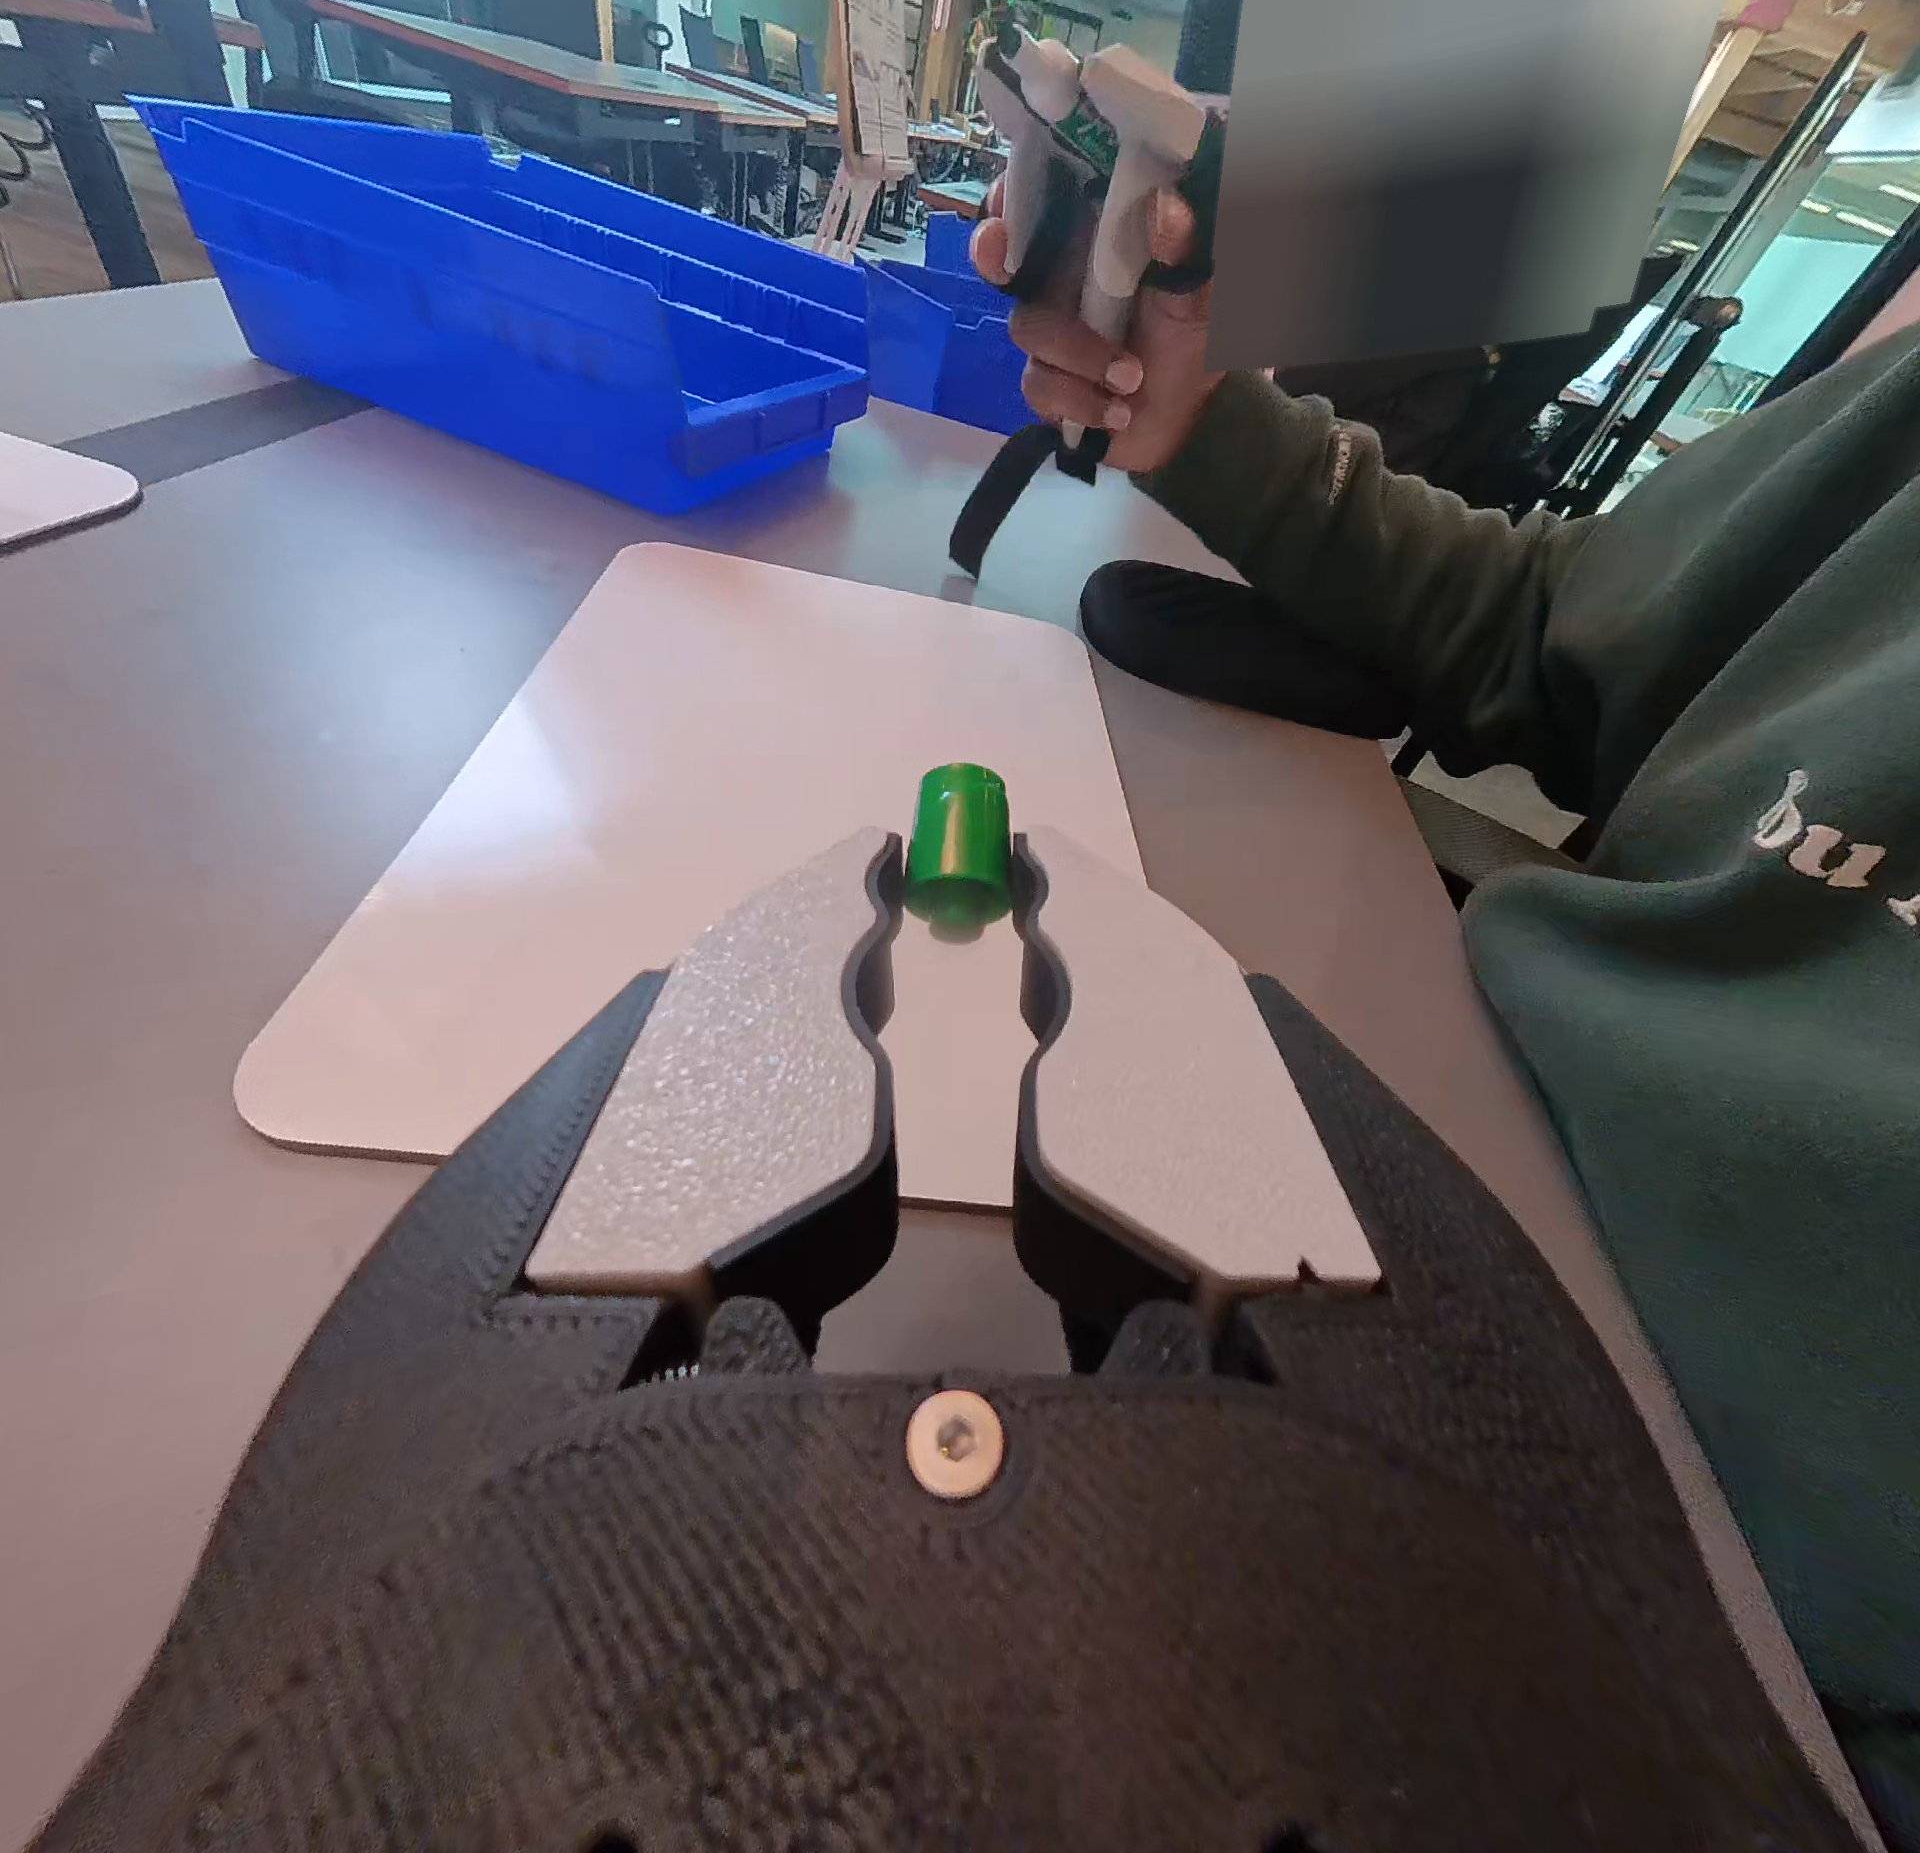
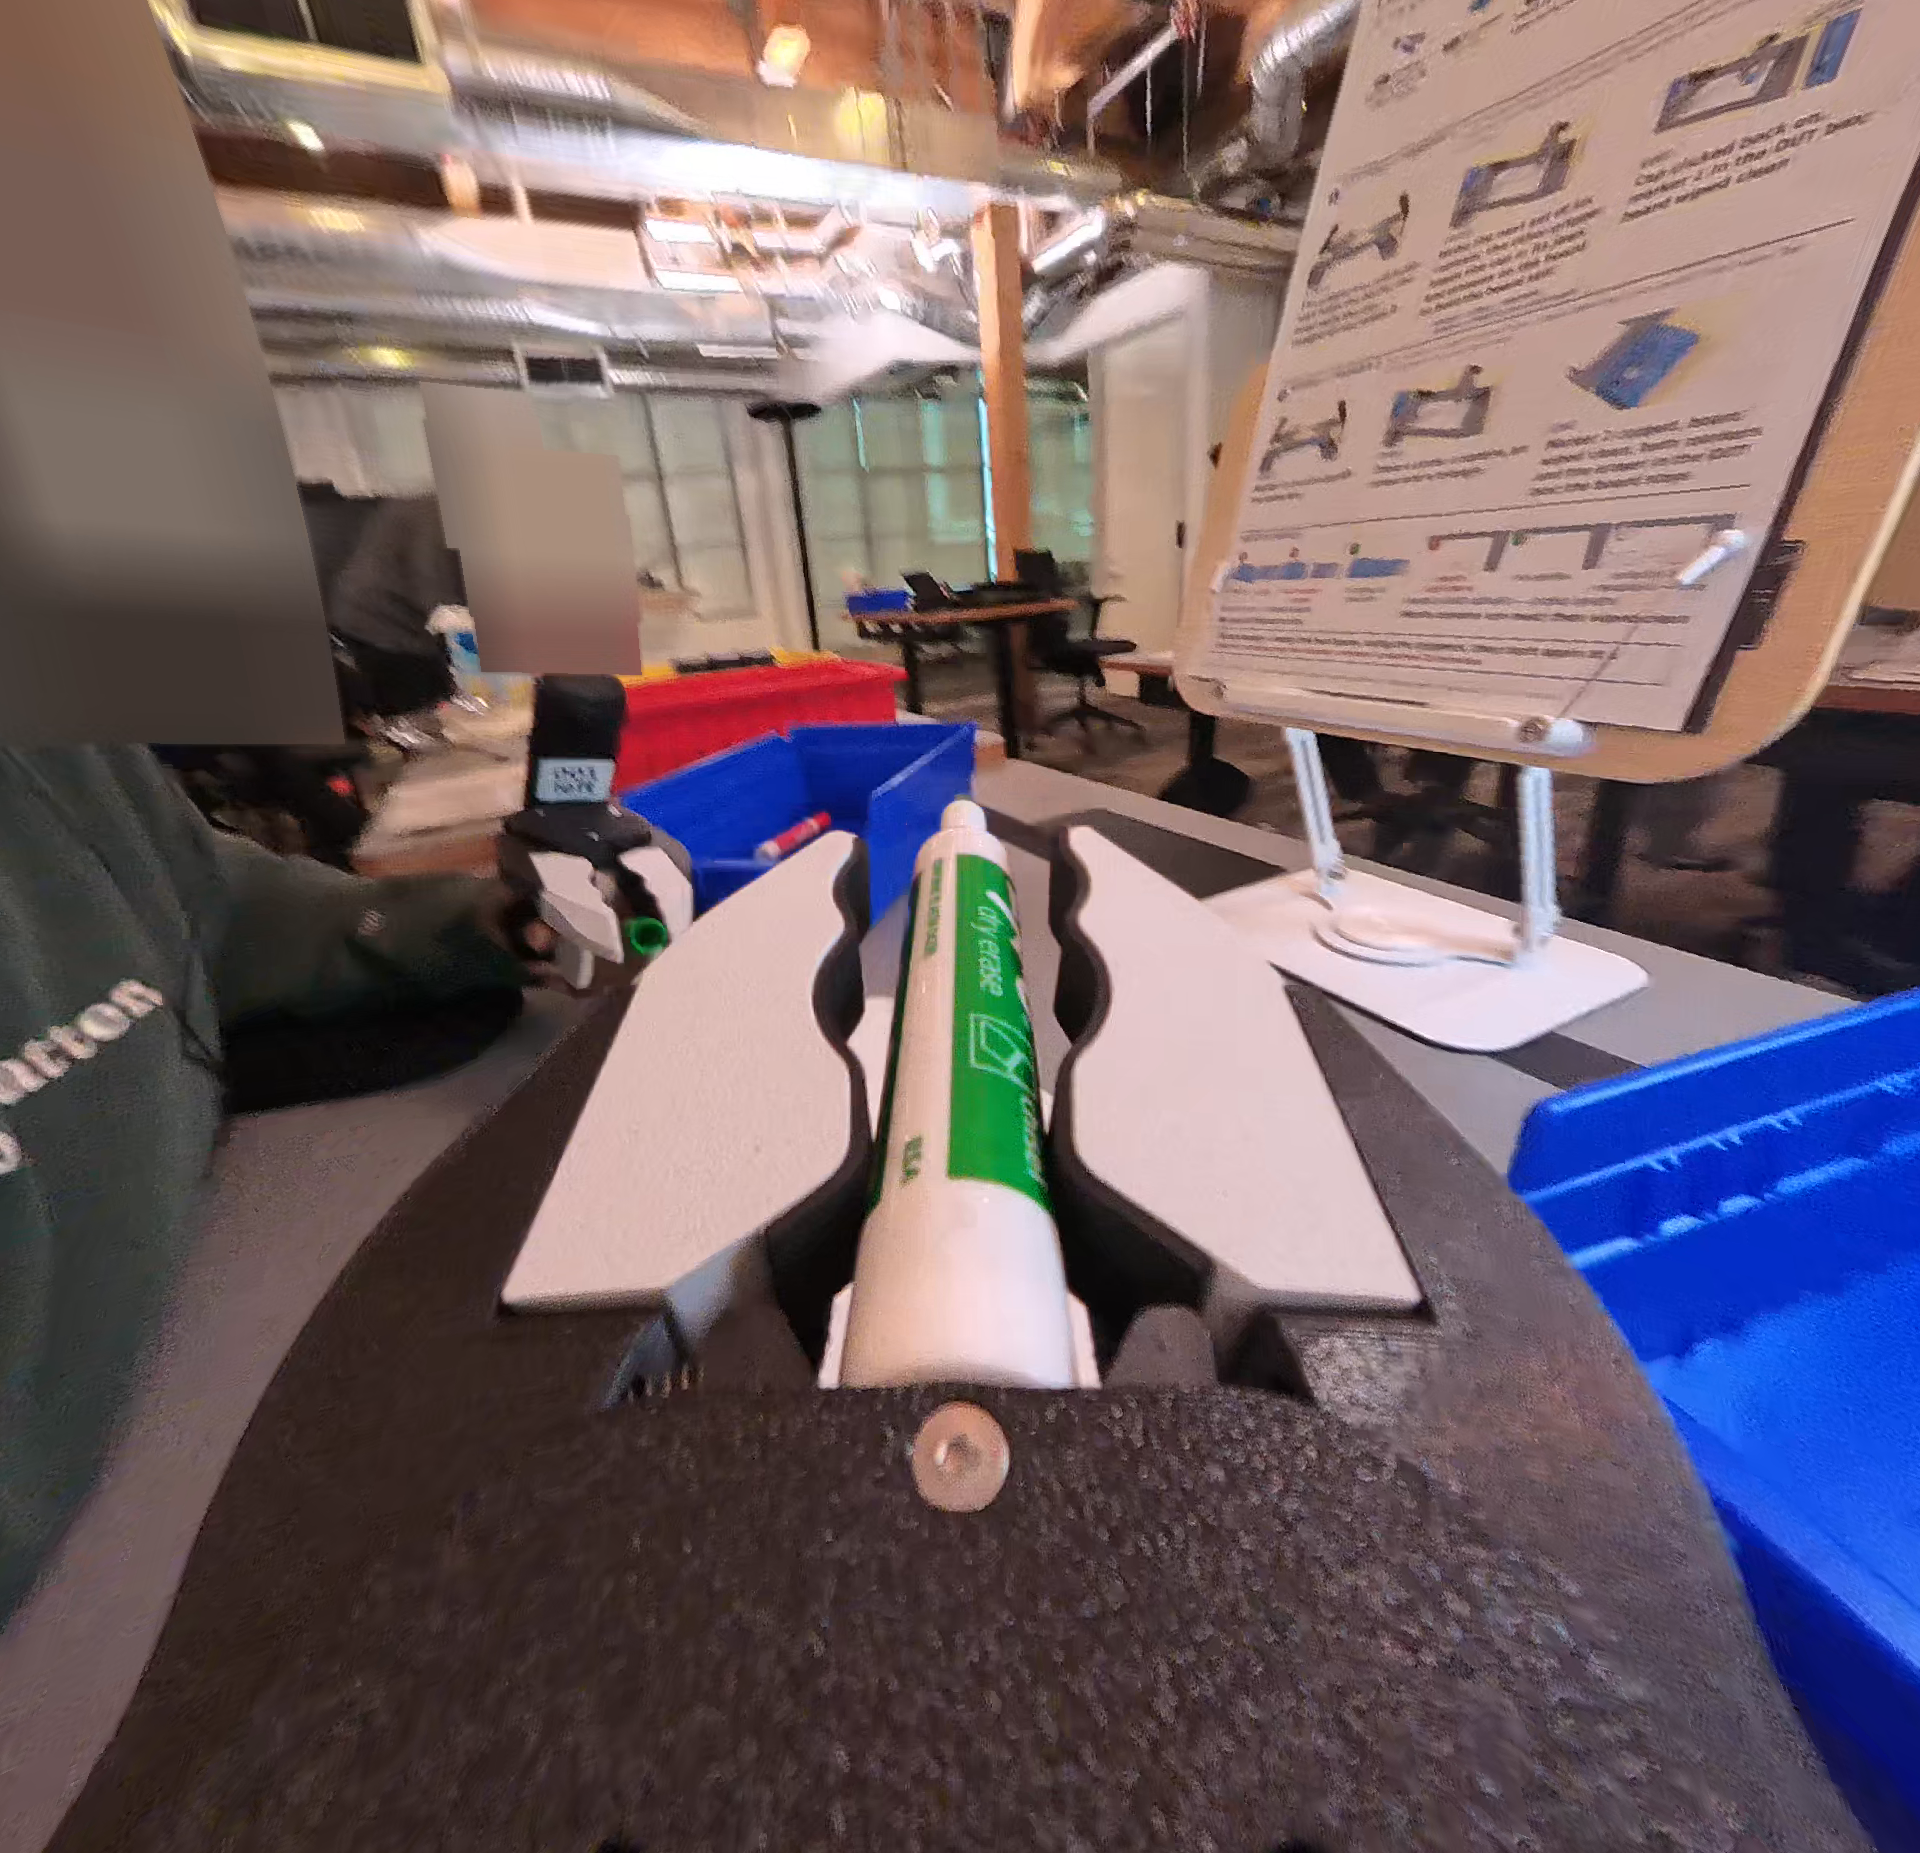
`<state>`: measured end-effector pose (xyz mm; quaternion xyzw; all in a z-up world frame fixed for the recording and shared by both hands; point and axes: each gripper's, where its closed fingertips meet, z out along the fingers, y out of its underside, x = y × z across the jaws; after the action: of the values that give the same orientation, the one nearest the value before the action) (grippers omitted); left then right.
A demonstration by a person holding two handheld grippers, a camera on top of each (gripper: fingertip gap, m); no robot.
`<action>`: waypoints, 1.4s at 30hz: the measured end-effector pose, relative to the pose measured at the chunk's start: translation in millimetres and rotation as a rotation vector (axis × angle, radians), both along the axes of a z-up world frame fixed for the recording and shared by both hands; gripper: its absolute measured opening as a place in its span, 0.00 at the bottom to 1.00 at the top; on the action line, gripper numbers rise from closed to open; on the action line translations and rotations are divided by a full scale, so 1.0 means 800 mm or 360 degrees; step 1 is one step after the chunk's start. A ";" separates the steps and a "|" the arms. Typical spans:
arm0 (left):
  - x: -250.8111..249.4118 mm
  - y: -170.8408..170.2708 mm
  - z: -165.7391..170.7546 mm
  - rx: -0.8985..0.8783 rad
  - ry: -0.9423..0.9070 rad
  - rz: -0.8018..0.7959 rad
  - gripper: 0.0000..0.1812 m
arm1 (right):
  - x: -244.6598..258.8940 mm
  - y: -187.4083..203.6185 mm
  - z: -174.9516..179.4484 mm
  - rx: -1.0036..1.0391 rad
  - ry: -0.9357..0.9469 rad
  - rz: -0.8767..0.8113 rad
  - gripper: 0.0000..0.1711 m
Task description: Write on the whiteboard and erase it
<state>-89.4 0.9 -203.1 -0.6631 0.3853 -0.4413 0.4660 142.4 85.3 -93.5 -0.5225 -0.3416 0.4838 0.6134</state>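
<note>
Whiteboard [image 1: 665, 816] flat on table [image 1: 208, 764], cap [image 1: 956, 837] above it between left gripper [image 1: 956, 858] tips. Bins [image 1: 499, 297] behind whiteboard. Right gripper [image 2: 961, 868] raised at right, marker [image 2: 966, 1076] lengthwise between its fingers.

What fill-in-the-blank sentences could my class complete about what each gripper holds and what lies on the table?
1. The left gripper is shut on a green marker ____.
2. The right gripper is shut on a dry-erase ____.
3. The whiteboard lies flat on the ____.
4. The storage bin behind the whiteboard is coloured ____.

Missing words: cap; marker; table; blue
</note>
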 end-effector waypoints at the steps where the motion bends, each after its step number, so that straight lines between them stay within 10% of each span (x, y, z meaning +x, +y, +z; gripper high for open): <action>1: 0.000 0.001 -0.002 0.0004 0.0017 0.0001 0.11 | 0.000 -0.001 -0.004 0.0019 -0.0048 -0.0027 0.20; 15: -0.012 0.001 0.001 -0.0176 -0.0175 -0.0011 0.11 | -0.117 -0.006 -0.050 -0.0072 -0.0632 0.0183 0.20; 27: -0.043 -0.007 0.012 0.0365 0.0065 0.0264 0.11 | -0.269 -0.018 -0.159 -0.0173 -0.1311 0.0449 0.20; 42: -0.041 -0.003 -0.009 0.0230 0.0116 0.0223 0.11 | -0.297 -0.020 -0.213 -0.0243 -0.1746 0.0638 0.20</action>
<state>-122.4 -1.2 -210.7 -0.6687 0.3854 -0.3543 0.5279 -95.5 69.6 -263.7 -0.6644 -0.6653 0.2724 0.2042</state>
